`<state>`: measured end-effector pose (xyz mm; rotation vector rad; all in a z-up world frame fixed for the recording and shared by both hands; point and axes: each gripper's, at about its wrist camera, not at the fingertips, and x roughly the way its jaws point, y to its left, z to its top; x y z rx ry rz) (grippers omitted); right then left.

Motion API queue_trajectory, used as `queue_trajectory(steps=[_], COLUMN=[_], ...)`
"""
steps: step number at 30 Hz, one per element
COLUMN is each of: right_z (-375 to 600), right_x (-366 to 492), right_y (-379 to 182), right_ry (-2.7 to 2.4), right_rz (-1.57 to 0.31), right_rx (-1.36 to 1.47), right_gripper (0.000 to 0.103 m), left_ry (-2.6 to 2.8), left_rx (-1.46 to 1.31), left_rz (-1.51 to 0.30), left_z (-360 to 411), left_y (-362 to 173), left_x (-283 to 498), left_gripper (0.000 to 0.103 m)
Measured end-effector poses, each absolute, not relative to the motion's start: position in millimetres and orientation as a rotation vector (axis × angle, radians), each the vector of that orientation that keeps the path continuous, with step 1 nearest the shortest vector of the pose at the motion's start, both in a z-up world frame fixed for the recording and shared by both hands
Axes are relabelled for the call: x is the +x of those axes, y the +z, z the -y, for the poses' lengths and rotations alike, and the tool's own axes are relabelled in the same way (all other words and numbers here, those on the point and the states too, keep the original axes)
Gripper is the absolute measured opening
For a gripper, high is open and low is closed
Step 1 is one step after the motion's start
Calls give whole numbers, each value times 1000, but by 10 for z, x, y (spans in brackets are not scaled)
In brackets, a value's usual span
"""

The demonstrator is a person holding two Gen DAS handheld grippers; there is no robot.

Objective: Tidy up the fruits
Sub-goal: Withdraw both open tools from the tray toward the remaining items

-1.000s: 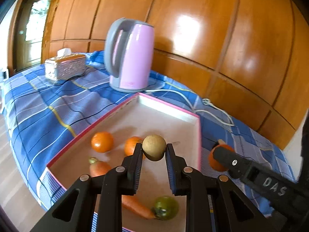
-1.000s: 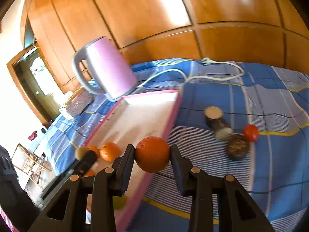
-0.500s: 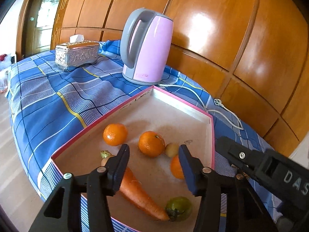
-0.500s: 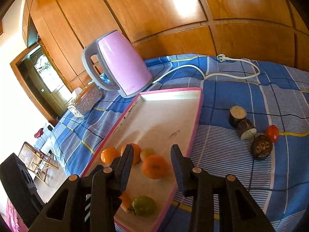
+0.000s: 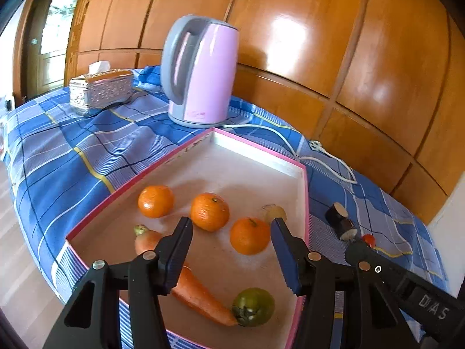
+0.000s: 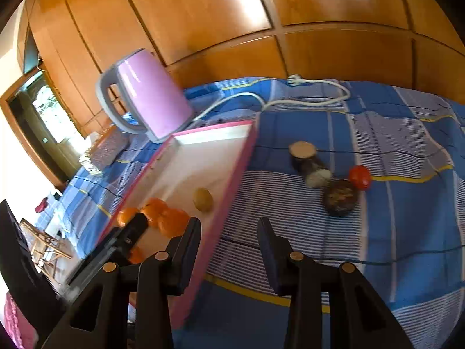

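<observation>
While both claws stand spread with nothing between their pads, the left gripper (image 5: 232, 250) hangs over the pink-rimmed tray (image 5: 305, 192) and the right gripper (image 6: 229, 247) over the tray's edge and the checked cloth (image 6: 407, 133). Three oranges (image 5: 209, 210) lie mid-tray, a small yellowish fruit (image 6: 203, 199) at their two o'clock, a carrot (image 5: 200, 293) and a green tomato (image 5: 253, 306) nearer. A red tomato (image 6: 360, 176) and dark pieces (image 6: 340, 193), possibly cut fruit, wait on the cloth at two o'clock from the right claw. The red tomato looks light, smooth and easily bruised: pinch it gently across its widest part.
</observation>
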<state>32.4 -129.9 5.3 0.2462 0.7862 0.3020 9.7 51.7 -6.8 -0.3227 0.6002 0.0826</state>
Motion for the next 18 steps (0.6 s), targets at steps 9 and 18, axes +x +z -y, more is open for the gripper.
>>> queue_trajectory(steps=[9, 18], right_z=[1859, 2476], right_x=[233, 258], right_y=[-81, -225], right_ry=[149, -50], right_rz=[-802, -805], right_rx=[253, 412], right_gripper=[41, 41], left_ry=[-20, -117], left_rx=[-200, -124], left_rz=[-600, -606], left_z=[-187, 83], left_y=[-34, -30], left_x=[78, 61], left_gripper=[56, 56])
